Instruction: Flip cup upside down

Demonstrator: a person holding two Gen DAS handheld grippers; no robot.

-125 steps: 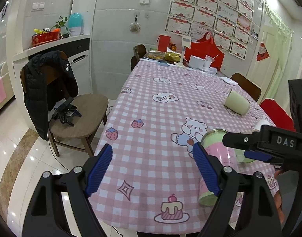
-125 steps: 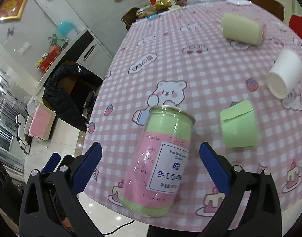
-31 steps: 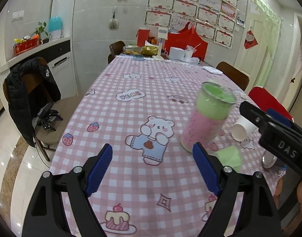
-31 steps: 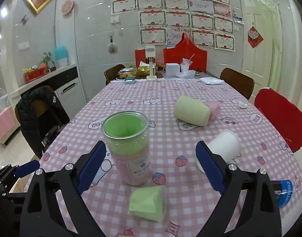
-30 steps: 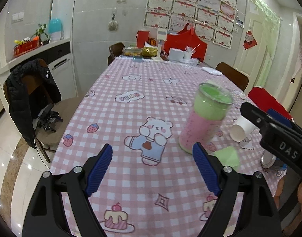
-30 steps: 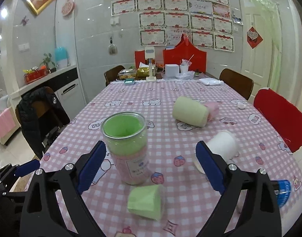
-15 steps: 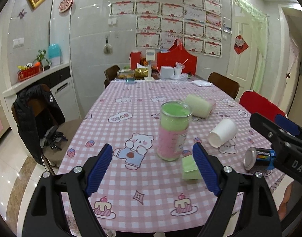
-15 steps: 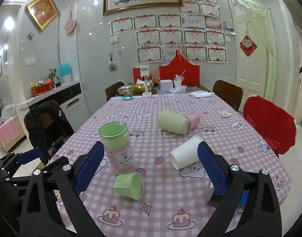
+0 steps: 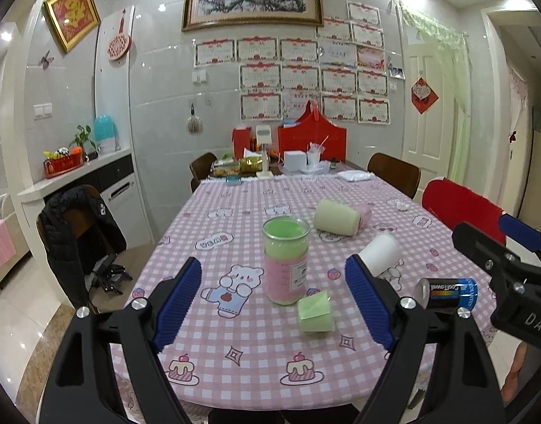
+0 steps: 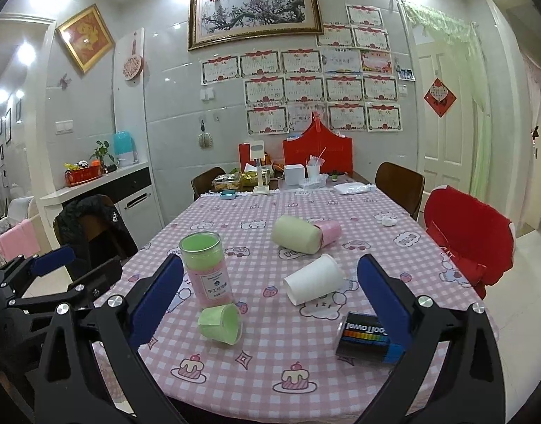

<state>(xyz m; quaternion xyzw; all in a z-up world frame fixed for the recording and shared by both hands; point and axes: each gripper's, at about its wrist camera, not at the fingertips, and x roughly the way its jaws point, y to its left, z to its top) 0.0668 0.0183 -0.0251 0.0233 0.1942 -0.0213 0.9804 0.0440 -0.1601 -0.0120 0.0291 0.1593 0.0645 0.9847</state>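
Both tongs hang back off the near edge of the tabletop (image 9: 213, 364), gaping wide and empty: the left tongs (image 9: 273, 302) and the right tongs (image 10: 270, 295) grip nothing.

The tall pink-and-green cup (image 10: 206, 268) stands on its end near the near-left part of the tabletop, its green end up. Whether that end is the mouth or the base is hard to tell, so I cannot say for certain that the flip is finished; with nothing in either tongs, it looks either done or about to restart.

If a turn is owed, the next move calls for closing on the cup's side and rotating it clear of the small green paper cup (image 10: 220, 323), which lies on its side just beside it.

The dark can (image 10: 367, 337) is partly hidden behind the right tongs.
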